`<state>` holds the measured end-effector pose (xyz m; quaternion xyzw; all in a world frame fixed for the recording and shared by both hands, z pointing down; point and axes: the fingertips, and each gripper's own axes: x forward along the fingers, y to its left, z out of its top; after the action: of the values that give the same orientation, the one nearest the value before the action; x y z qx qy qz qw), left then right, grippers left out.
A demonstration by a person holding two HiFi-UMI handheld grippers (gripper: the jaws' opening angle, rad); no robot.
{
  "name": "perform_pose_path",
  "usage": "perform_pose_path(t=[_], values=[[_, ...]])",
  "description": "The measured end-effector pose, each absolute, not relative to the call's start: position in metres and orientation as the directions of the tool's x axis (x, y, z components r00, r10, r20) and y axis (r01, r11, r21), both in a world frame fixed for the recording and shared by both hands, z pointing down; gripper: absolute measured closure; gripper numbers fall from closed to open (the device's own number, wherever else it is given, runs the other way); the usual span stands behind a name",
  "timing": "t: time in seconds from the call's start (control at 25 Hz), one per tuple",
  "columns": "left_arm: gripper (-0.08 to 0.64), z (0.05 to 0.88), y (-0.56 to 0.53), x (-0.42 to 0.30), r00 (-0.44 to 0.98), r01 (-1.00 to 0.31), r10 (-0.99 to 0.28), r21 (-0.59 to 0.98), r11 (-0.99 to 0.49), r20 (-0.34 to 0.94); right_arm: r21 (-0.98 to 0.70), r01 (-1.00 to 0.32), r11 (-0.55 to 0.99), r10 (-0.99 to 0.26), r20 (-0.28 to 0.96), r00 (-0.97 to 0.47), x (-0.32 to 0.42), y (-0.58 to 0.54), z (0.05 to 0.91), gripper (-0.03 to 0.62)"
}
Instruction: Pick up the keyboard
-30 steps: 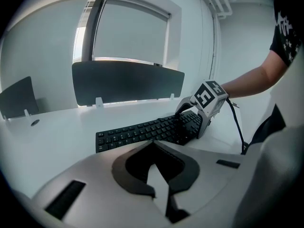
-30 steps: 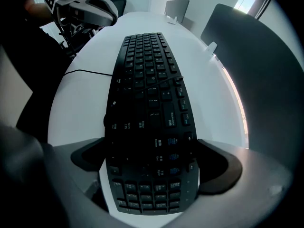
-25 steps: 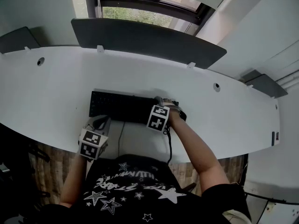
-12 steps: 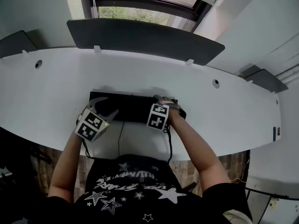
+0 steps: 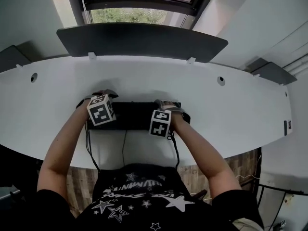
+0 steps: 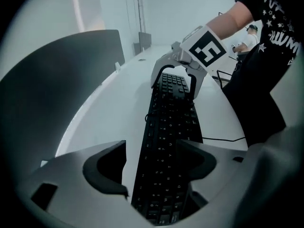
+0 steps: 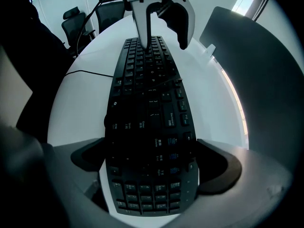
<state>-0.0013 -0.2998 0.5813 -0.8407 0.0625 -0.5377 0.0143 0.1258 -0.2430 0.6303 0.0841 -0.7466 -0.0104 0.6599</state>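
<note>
A black keyboard lies flat on the white desk, lengthwise left to right. My left gripper points down over its left end. In the left gripper view the keyboard runs between the left gripper's opening jaws, and white desk shows beside the left pad. My right gripper points straight down over the right end. Its pads sit against both long edges of the keyboard, so the right gripper is shut on it. Each gripper shows at the far end of the other's view: the right gripper, the left gripper.
A dark divider panel stands along the desk's back edge, below a window. The keyboard's cable runs over the desk's front edge. Round cable holes sit at the back left and right. Office chairs stand beyond the desk.
My left gripper has moved from the desk's front edge up to the keyboard's left end, rolled, and opened its jaws. The right gripper and the keyboard have stayed put.
</note>
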Motion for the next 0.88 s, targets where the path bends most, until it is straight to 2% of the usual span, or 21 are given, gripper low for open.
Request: perform_pose_path(t=[0.36,0.68,0.88], values=[[0.246,0.616,-0.288,-0.015,0.313,-0.059,0.167,0.195,-0.979,0.935,0.144,-0.103,0.984,-0.156,0.981,-0.118,0.126,-0.243,0.633,0.015],[0.247,0.627,-0.282,-0.006,0.271,0.015,0.326,0.334,-0.942,0.906,0.157,-0.1,0.982,-0.17,0.975,-0.14,0.126,-0.244,0.632,0.016],[0.247,0.627,-0.284,-0.003,0.267,-0.032,0.364,0.386,-0.922,0.892,0.152,-0.1,0.983,-0.166,0.975,-0.146,0.126,-0.245,0.633,0.016]])
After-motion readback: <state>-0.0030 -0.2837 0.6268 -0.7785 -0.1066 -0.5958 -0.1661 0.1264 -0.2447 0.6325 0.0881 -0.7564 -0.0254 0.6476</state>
